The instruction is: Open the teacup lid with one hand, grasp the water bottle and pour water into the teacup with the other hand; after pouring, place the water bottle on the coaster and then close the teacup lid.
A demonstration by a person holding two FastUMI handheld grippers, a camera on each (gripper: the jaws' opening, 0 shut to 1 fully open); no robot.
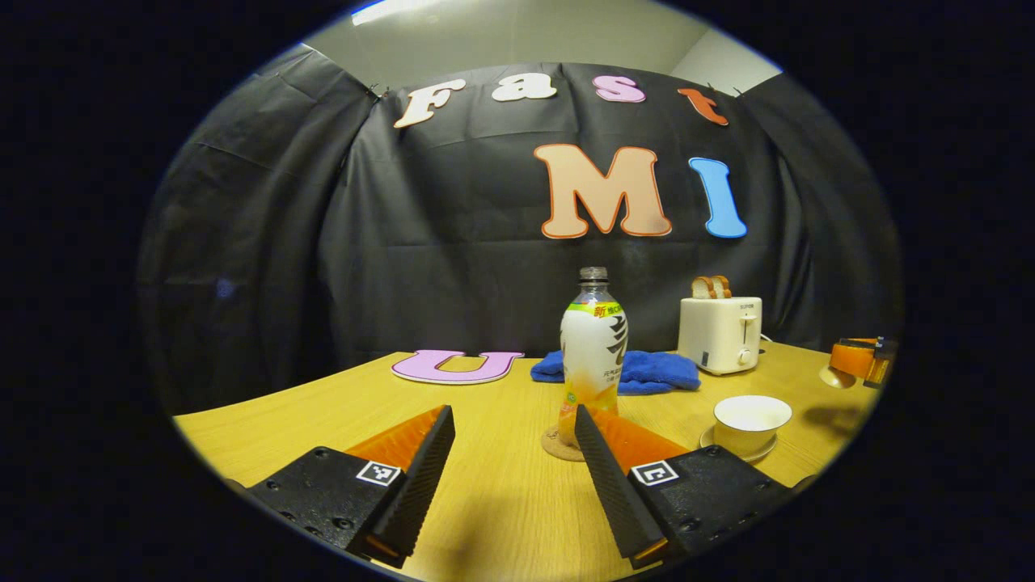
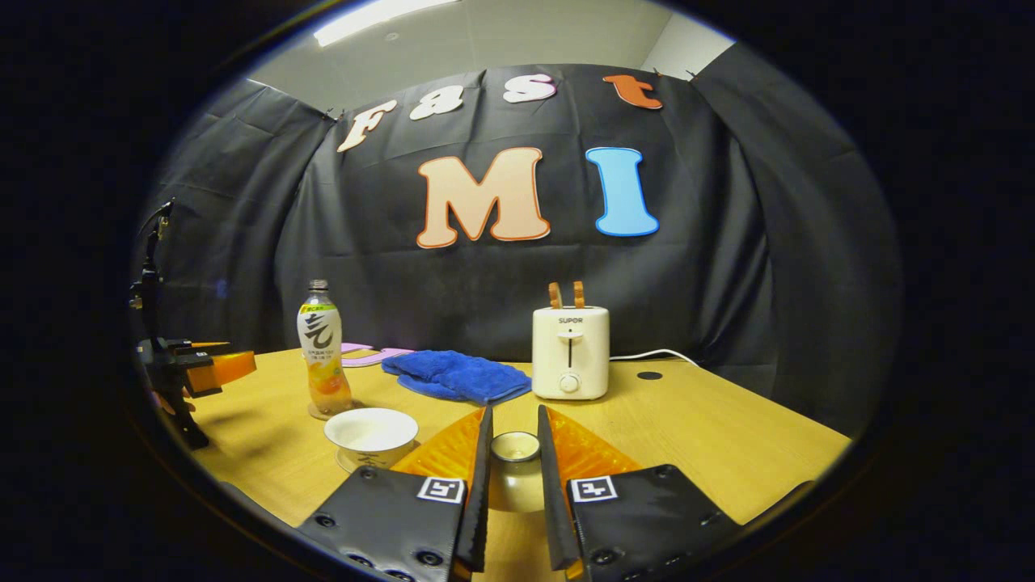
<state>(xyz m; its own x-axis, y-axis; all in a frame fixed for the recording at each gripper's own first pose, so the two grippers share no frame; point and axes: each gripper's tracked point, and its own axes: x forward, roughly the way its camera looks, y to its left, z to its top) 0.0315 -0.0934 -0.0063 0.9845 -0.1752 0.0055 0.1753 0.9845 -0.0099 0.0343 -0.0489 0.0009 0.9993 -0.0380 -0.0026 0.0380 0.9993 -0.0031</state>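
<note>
The bottle stands upright on a coaster on the desk, its cap off. The left claw is spread wide, low over the desk in front of the bottle, touching nothing. Right of the bottle sits the open teacup on its saucer. Behind the bottle lies a blue cloth, with a white toaster holding bread just right of the cloth. In the right gripper view, the right claw pinches the lid by its knob, held in the air right of the teacup and well apart from the bottle.
</note>
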